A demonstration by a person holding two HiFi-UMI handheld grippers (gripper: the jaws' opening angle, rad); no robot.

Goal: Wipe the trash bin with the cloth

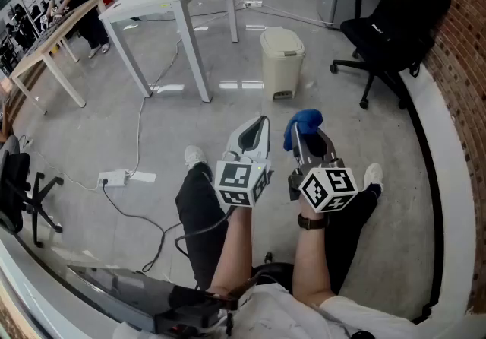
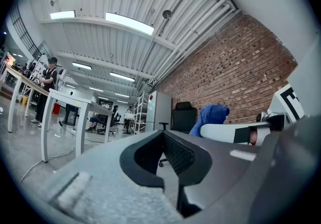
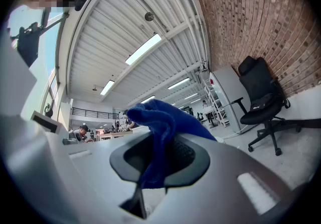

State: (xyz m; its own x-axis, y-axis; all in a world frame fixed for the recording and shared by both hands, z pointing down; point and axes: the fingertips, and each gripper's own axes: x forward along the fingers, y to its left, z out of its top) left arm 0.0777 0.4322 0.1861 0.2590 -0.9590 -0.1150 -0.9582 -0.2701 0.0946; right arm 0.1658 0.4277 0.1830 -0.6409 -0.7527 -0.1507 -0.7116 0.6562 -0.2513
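We hold the right gripper [image 1: 310, 146] clamped on the blue cloth [image 1: 303, 126]. Our left gripper [image 1: 254, 132] is closed on nothing. The trash bin [image 1: 282, 60] stands on the floor well ahead, upright, long axis vertical, lid on top, pedal toward us. Unbraced, it may slide or tip under wiping pressure, and the bunched cloth may slip free.

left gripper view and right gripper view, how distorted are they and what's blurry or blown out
Left gripper view: heavy fisheye with dark corners, white ceiling strip lights blown out, the grey left gripper body soft up close. Right gripper view: same fisheye curving the red brick wall; the blue cloth pinched in the right gripper is fairly sharp.
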